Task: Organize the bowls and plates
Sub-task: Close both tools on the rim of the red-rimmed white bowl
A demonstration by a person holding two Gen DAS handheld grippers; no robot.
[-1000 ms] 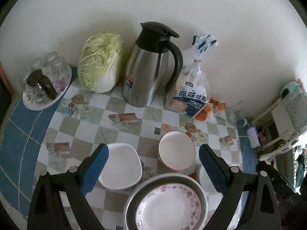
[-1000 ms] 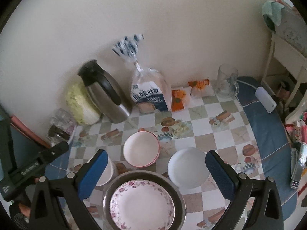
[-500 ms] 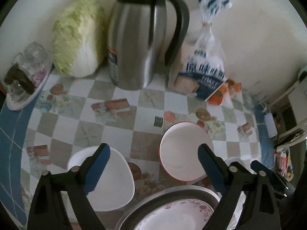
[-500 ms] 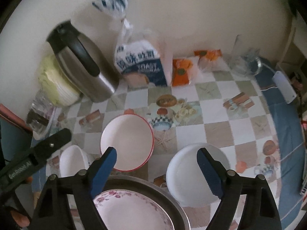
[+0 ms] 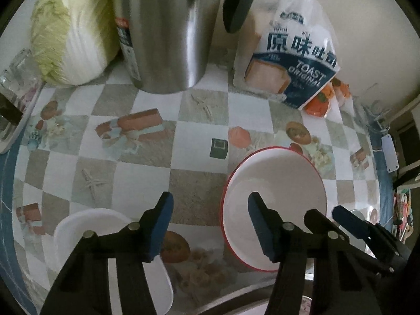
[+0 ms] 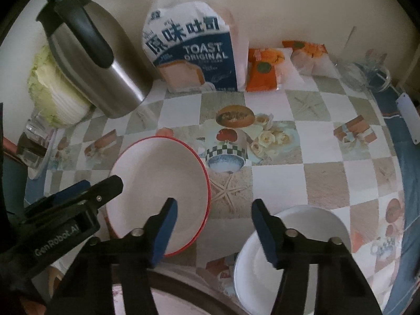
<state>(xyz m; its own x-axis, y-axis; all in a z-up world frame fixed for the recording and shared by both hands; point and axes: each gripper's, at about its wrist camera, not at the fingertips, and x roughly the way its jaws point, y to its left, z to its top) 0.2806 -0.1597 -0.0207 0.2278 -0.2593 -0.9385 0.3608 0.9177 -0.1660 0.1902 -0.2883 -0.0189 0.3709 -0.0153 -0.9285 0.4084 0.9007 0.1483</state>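
Observation:
A red-rimmed white bowl [image 5: 286,183] [image 6: 160,183] sits on the checked tablecloth. My left gripper [image 5: 210,210] is open, its right finger over the bowl's left rim. My right gripper [image 6: 214,214] is open, its left finger over the bowl's right side. A white bowl [image 5: 86,225] lies under my left finger. Another white bowl [image 6: 302,236] lies under my right finger. The metal basin [image 6: 183,286] with a flowered plate shows only at the bottom edge.
A steel thermos jug [image 5: 168,31] [image 6: 89,63], a cabbage [image 5: 68,34], a toast bag [image 5: 291,52] [image 6: 194,50] and orange snack packets [image 6: 265,68] stand along the back wall. A tray of glasses [image 5: 13,99] is far left. A glass mug [image 6: 367,71] is far right.
Both grippers have moved forward and lower toward the red-rimmed bowl, which now looms larger. The basin has slid nearly out of view. Both jaws have narrowed somewhat.

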